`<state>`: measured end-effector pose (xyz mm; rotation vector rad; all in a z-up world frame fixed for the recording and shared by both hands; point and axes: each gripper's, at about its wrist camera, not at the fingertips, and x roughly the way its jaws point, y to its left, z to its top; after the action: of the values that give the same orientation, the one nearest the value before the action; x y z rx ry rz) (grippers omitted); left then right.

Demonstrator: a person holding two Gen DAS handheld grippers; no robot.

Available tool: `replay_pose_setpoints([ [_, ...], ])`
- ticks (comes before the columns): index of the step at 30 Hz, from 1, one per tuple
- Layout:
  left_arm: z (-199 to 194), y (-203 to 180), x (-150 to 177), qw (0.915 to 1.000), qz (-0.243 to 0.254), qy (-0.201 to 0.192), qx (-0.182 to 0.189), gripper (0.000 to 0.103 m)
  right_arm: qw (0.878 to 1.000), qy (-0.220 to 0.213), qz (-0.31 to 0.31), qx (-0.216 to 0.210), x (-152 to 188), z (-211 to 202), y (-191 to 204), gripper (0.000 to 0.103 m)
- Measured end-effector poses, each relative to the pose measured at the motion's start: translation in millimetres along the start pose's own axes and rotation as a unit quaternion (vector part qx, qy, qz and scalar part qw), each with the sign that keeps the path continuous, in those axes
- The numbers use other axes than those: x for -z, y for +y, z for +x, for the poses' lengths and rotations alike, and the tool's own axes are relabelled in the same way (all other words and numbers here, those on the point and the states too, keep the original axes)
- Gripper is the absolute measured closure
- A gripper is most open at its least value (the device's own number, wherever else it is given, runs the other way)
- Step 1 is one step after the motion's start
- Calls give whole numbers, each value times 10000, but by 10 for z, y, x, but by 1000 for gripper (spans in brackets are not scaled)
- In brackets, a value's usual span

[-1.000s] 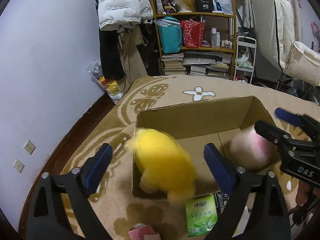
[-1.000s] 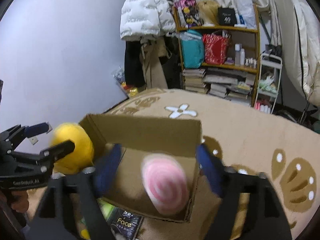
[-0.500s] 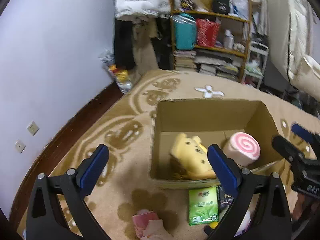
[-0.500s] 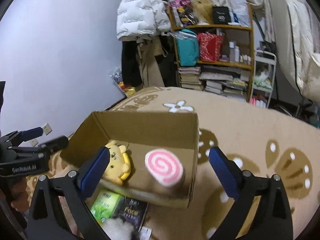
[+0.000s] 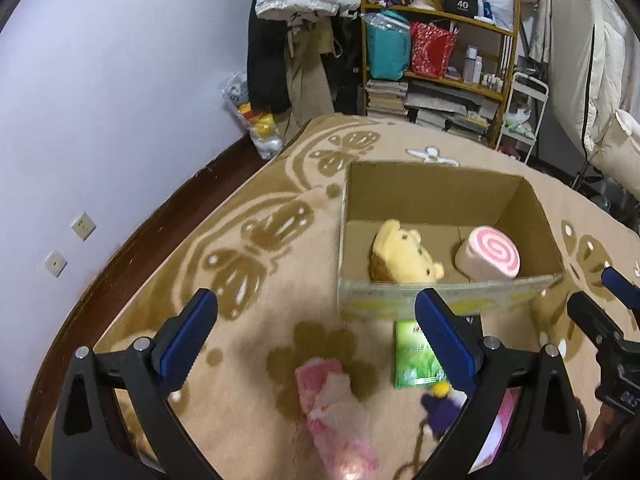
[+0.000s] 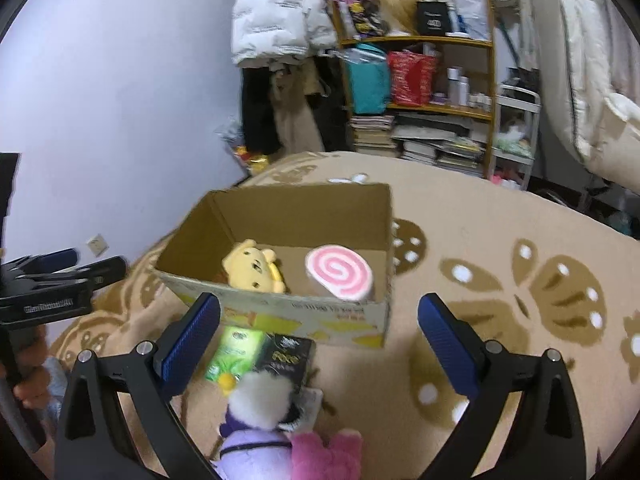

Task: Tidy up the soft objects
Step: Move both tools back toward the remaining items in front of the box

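Note:
An open cardboard box (image 5: 436, 196) (image 6: 304, 208) stands on the carpet. A yellow bear plush (image 5: 404, 256) (image 6: 252, 266) and a pink swirl roll plush (image 5: 490, 254) (image 6: 340, 272) lie inside it. My left gripper (image 5: 316, 332) is open and empty, held above a pink and white plush (image 5: 336, 404) on the carpet in front of the box. My right gripper (image 6: 320, 332) is open and empty above a white and purple plush (image 6: 256, 412) and a pink plush (image 6: 328, 456). The purple plush also shows in the left wrist view (image 5: 438, 410).
A green packet (image 5: 416, 356) (image 6: 236, 352) and a black packet (image 6: 286, 362) lie at the box's near side. A shelf of bags and books (image 5: 436, 60) and hanging coats (image 5: 296, 12) stand at the back. A wall (image 5: 100, 100) runs along the left.
Both plush toys dropped from the open grippers into the box and came to rest. Both grippers drew back and away from the box, and floor toys came into view.

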<state>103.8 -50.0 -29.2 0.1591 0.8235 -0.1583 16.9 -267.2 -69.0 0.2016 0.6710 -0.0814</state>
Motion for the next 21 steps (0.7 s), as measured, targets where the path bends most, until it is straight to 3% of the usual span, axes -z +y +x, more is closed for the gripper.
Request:
replay_pose_setpoints([
  [6, -181, 126, 170, 9994, -68, 298, -130, 5, 9988, 401, 261, -68, 125, -102, -7, 0],
  [13, -411, 244, 391, 9986, -368, 364, -107, 5, 9974, 502, 501, -119, 207, -250, -24, 0],
  [21, -464, 183, 548, 9979, -215, 557, -238, 5, 9967, 698, 394, -146, 253, -242, 49, 0],
])
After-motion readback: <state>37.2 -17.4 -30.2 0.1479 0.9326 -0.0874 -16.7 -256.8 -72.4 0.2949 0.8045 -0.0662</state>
